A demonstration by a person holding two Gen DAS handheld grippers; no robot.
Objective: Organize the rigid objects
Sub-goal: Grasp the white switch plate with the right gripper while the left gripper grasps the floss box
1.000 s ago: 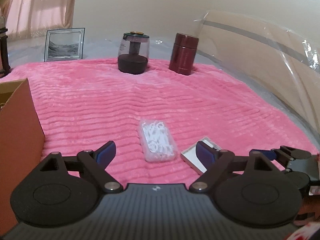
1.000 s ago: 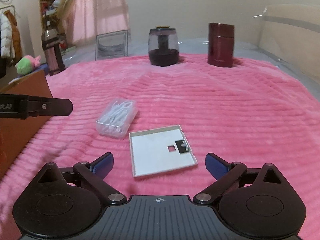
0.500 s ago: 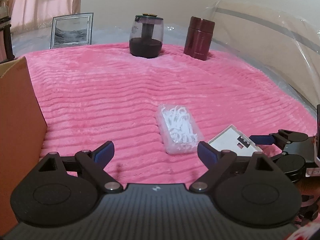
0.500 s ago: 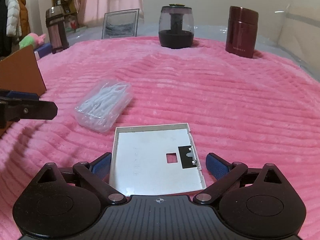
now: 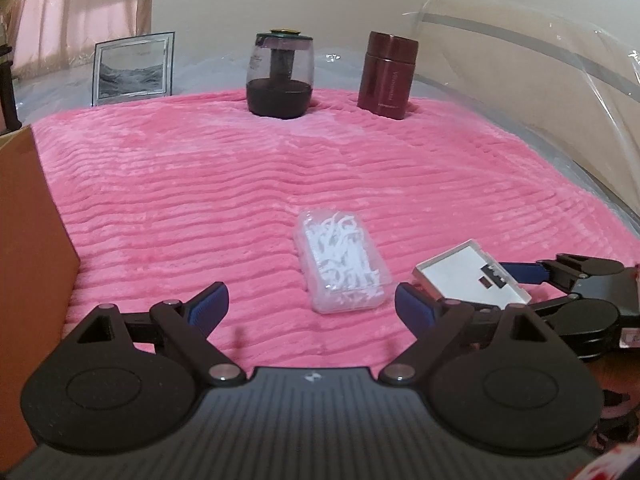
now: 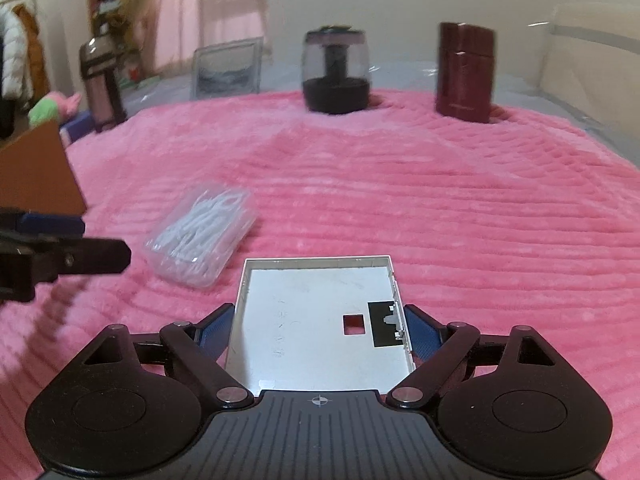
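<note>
Left wrist view, left to right: a brown cardboard box (image 5: 32, 248) fills the left edge; the left gripper (image 5: 311, 304) stands wide open over bare pink blanket (image 5: 200, 184), nothing between its blue pads. The clear floss-pick case (image 5: 340, 260) lies at lower centre, now larger and higher in frame than a second ago. At lower right the white tray (image 5: 466, 276) sits between the fingers of the right gripper (image 5: 480, 280).

Right wrist view, left to right: a finger of the left gripper crosses the left edge; the floss-pick case (image 6: 202, 232) lies centre-left. At lower centre the right gripper (image 6: 318, 330) has just been closing, its blue pads now against both side edges of the white tray (image 6: 304, 320), which earlier lay clear ahead of them. A dark jar (image 6: 336, 72) and maroon canister (image 6: 466, 72) stand at upper centre and upper right.
</note>
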